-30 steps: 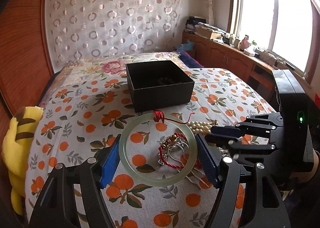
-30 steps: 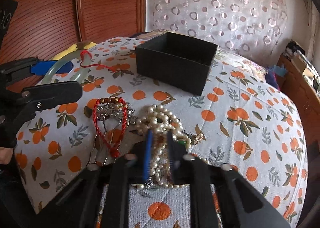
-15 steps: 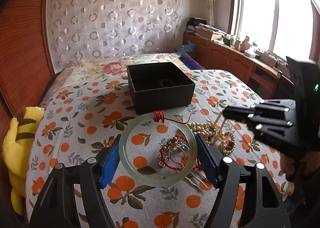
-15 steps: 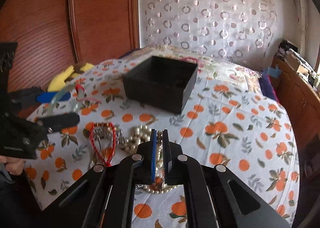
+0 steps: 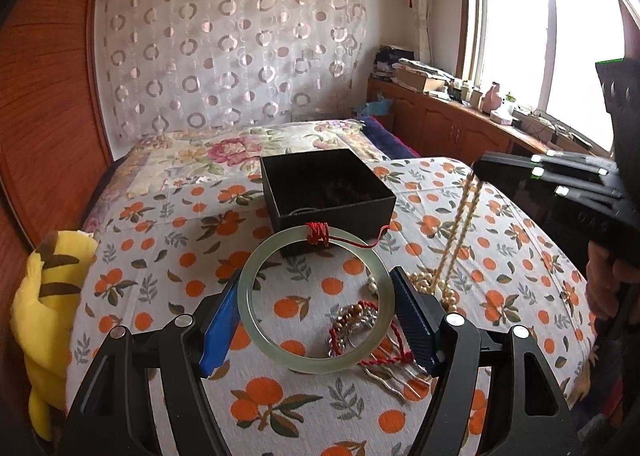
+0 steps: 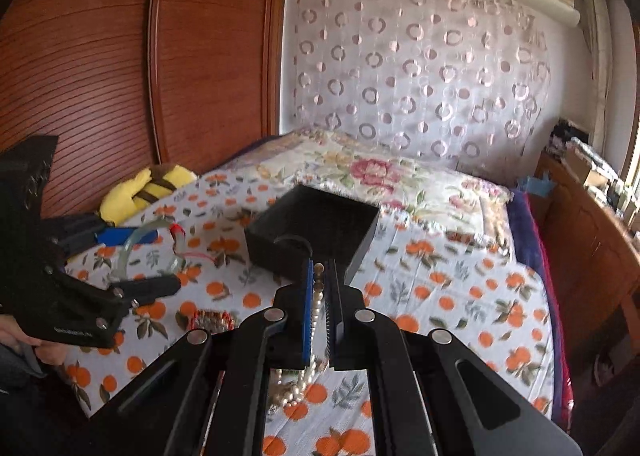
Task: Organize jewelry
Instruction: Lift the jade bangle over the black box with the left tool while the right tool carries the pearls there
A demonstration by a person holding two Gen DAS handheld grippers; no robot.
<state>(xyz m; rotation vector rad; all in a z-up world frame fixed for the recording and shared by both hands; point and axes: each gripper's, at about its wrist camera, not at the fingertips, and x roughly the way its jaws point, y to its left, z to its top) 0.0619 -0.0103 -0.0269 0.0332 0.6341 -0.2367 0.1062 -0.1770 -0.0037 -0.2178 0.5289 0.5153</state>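
My left gripper point(image 5: 314, 314) is shut on a pale green jade bangle point(image 5: 256, 276) with a red thread knot, held above the bed. My right gripper point(image 6: 320, 288) is shut on a pearl necklace point(image 6: 314, 320) and has lifted it; in the left wrist view the strand point(image 5: 460, 232) hangs down to a heap of pearls on the cloth. An open black box point(image 5: 326, 192) stands on the bed beyond both grippers, with dark beads inside. A red cord bracelet with metal charms point(image 5: 352, 326) and a silver hair comb point(image 5: 394, 376) lie under the bangle.
An orange-print cloth point(image 5: 168, 256) covers the bed. A yellow plush toy point(image 5: 44, 296) lies at the left edge. A wooden wardrobe point(image 6: 100, 76) stands on the left, a low cabinet point(image 5: 448, 128) under the window on the right.
My right gripper has risen from the cloth with the pearl necklace, drawing the strand up. My left gripper has lifted a little and moved toward the box, still holding the bangle.
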